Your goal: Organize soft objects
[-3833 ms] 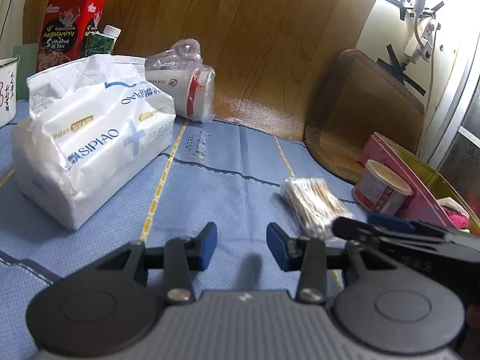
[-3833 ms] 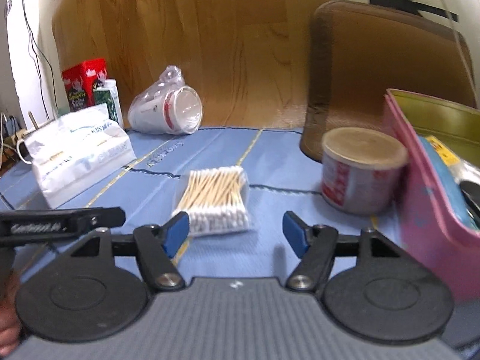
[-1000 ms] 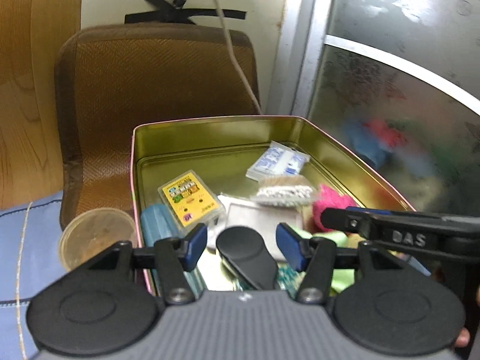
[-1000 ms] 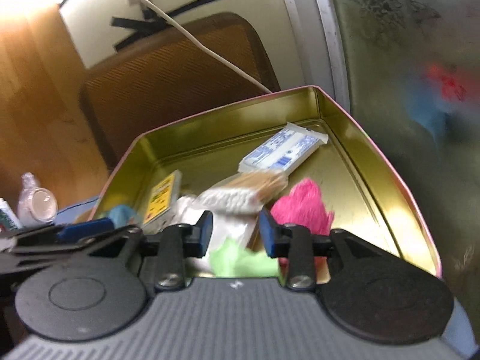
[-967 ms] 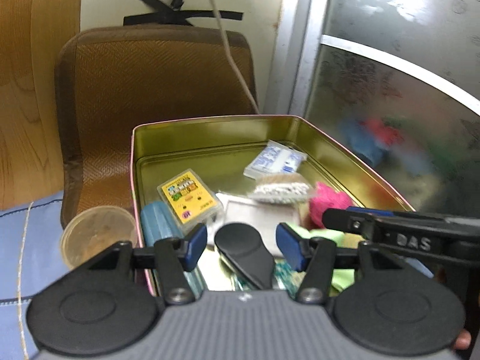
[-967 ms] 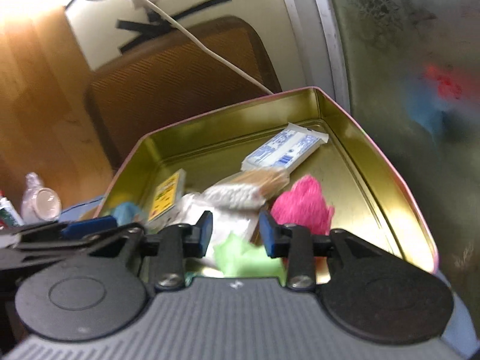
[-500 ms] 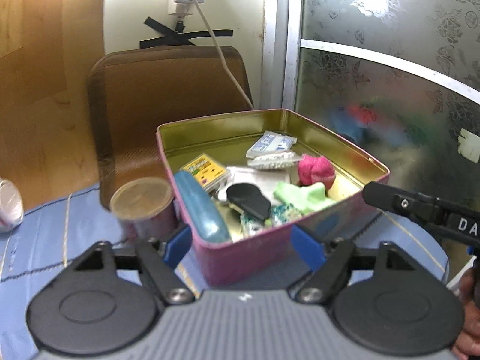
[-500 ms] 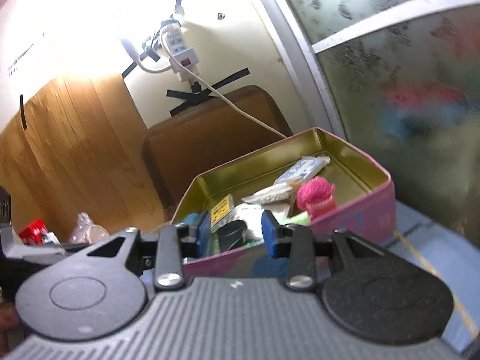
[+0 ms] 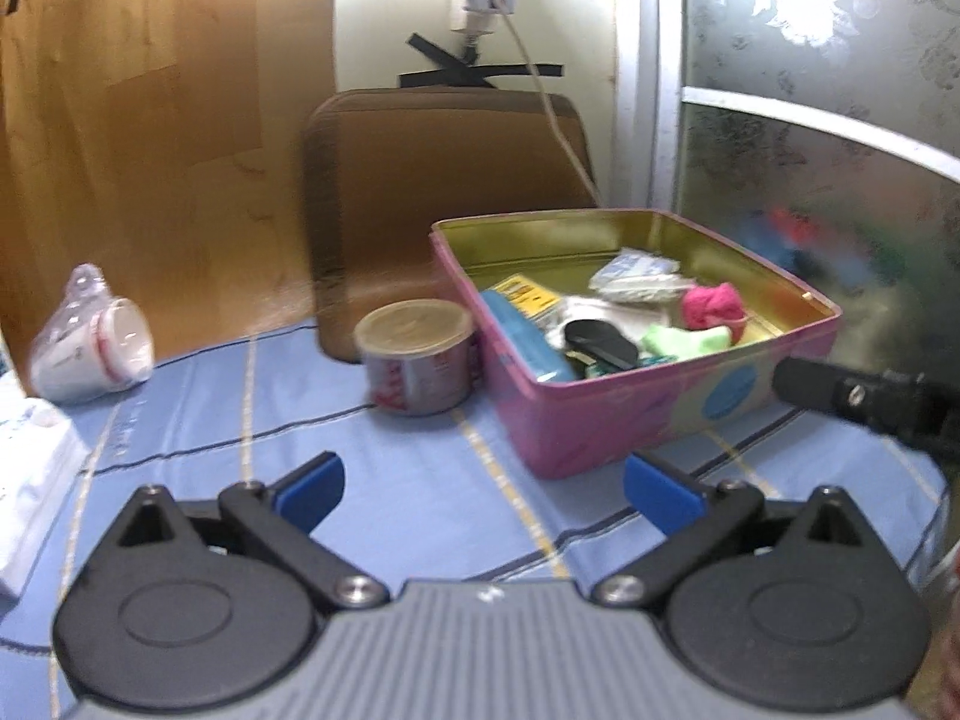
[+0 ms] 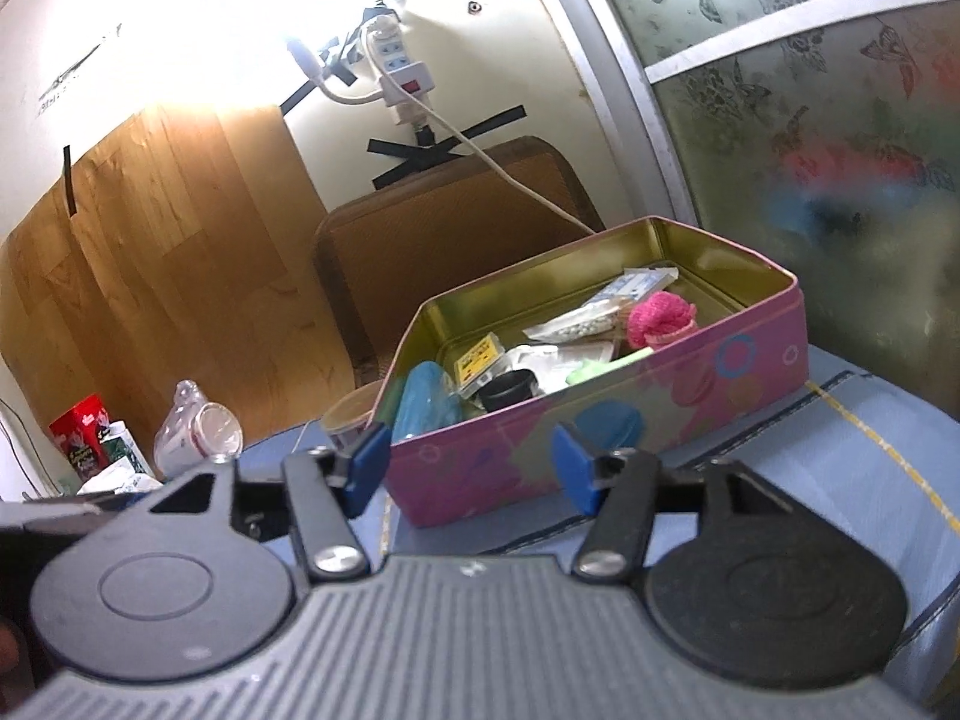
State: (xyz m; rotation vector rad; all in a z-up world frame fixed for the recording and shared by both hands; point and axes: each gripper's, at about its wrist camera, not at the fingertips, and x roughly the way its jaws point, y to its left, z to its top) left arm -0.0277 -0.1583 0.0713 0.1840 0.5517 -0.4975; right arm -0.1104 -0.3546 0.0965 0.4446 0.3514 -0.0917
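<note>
1. a pink tin [image 9: 630, 420] with a gold inside stands open on the blue surface [image 9: 390, 480].
2. in it lie a bag of cotton swabs [image 10: 576, 324], a pink knit ball [image 9: 714, 309], a green cloth [image 9: 690, 339], a blue case [image 9: 522, 339], a yellow card pack [image 10: 480, 360] and a black round thing [image 9: 600, 342].
3. a lidded can [image 9: 417, 363] stands just beside the tin.
4. left gripper [image 9: 483, 486] and right gripper [image 10: 468, 462]: jaws opening, nothing between them.

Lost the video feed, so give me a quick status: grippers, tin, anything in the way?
Left gripper and right gripper opening, nothing between jaws. Pink tin on blue cloth, cotton swab pack inside. Lidded can beside tin.
</note>
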